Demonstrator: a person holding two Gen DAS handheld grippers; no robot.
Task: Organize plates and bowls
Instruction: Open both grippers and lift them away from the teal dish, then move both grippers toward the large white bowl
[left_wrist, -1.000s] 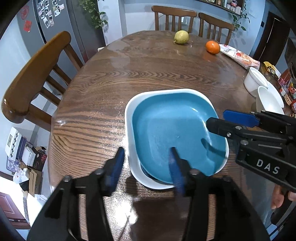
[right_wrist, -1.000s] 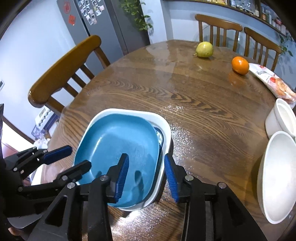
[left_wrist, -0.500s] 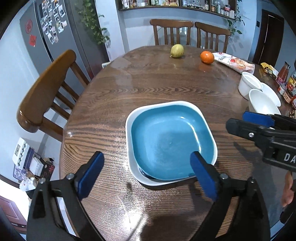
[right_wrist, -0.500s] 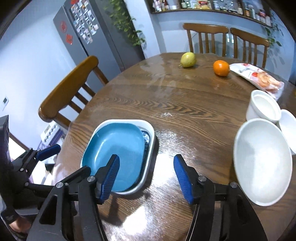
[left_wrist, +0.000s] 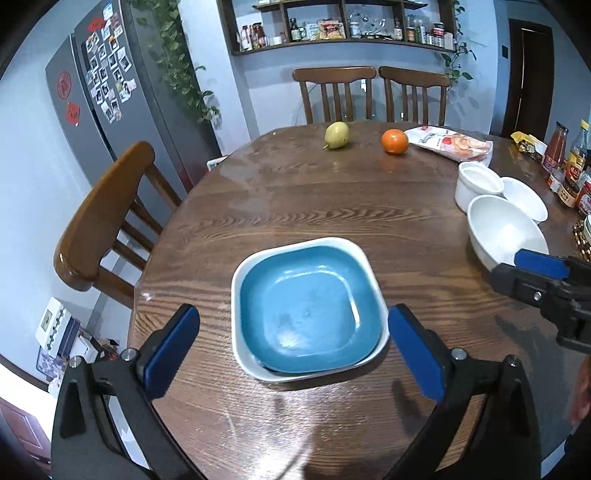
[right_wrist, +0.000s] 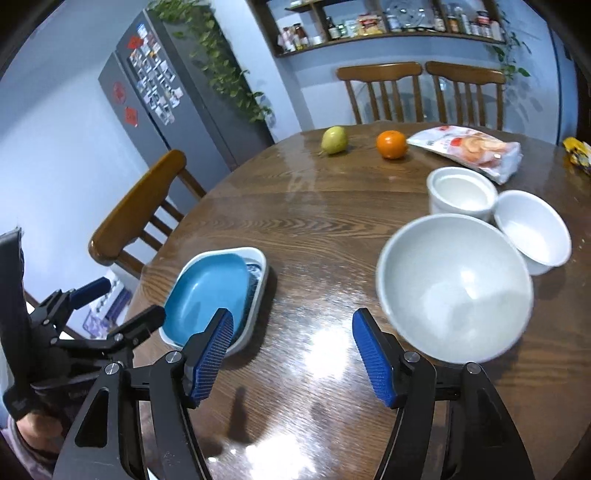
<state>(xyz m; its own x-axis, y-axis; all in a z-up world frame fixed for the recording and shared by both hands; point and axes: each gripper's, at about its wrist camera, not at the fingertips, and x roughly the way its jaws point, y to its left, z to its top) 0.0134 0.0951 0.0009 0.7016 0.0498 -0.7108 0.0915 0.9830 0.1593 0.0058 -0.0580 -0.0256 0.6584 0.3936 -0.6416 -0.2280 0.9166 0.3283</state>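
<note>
left wrist view: the left gripper (left_wrist: 293, 345) has its jaws spread wide, having just been opening, with nothing pinched; its blue pads (left_wrist: 171, 345) stand either side of the plates without touching them. the blue plate (left_wrist: 308, 308) lies inside the white dish (left_wrist: 243, 363) on the near part of the round wooden table (left_wrist: 332, 206), with a darker plate edge just showing under it at the front. to the right, three white bowls sit close together: the big bowl (left_wrist: 506, 236) nearest, the straight-sided cup bowl (left_wrist: 478, 182) behind it, and a small bowl (left_wrist: 526, 197) beside that. the right gripper (left_wrist: 532, 275) reaches in from the right edge, near the big bowl. a pear (left_wrist: 337, 135), an orange (left_wrist: 395, 141) and a snack bag (left_wrist: 454, 142) lie at the far side

right wrist view: the right gripper (right_wrist: 295, 356) is partly spread, its jaws having just been opening, and empty, over bare table between the plate stack and the big bowl (right_wrist: 456, 288). the blue plate (right_wrist: 208, 291) in the white dish (right_wrist: 258, 284) sits to the left, apart from the pads. the left gripper (right_wrist: 122, 306) shows at the left edge beside the stack, open
</note>
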